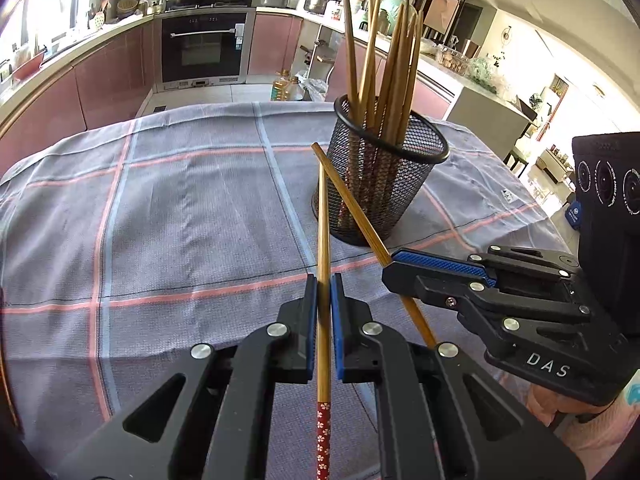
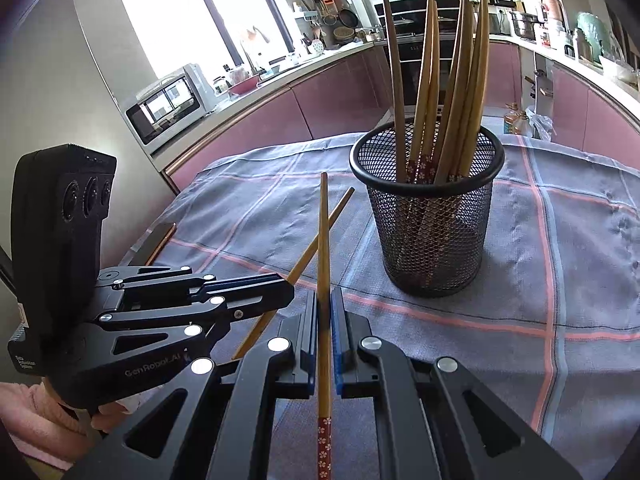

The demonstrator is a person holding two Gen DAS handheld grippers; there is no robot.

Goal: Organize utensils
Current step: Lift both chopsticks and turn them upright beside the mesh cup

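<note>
Kitchen table under grey checked cloth [image 1: 180, 208]. Black wire-mesh holder [image 2: 428, 216] full of chopsticks stands ahead. Left gripper [image 1: 324, 300] clamped on one bamboo chopstick [image 1: 323, 264]; right gripper [image 2: 325, 312] clamped on another [image 2: 324, 248], shafts crossing near holder.

A plaid tablecloth [image 1: 180, 208], oven [image 1: 208, 46] and toaster oven [image 2: 168, 106].

two bamboo chopsticks with red flowered ends cross above the checked cloth: one [image 1: 323, 280] points straight ahead, the other [image 1: 352, 210] slants. near them a black mesh cup [image 1: 384, 184] stands upright, full of similar chopsticks [image 1: 384, 80].
</note>
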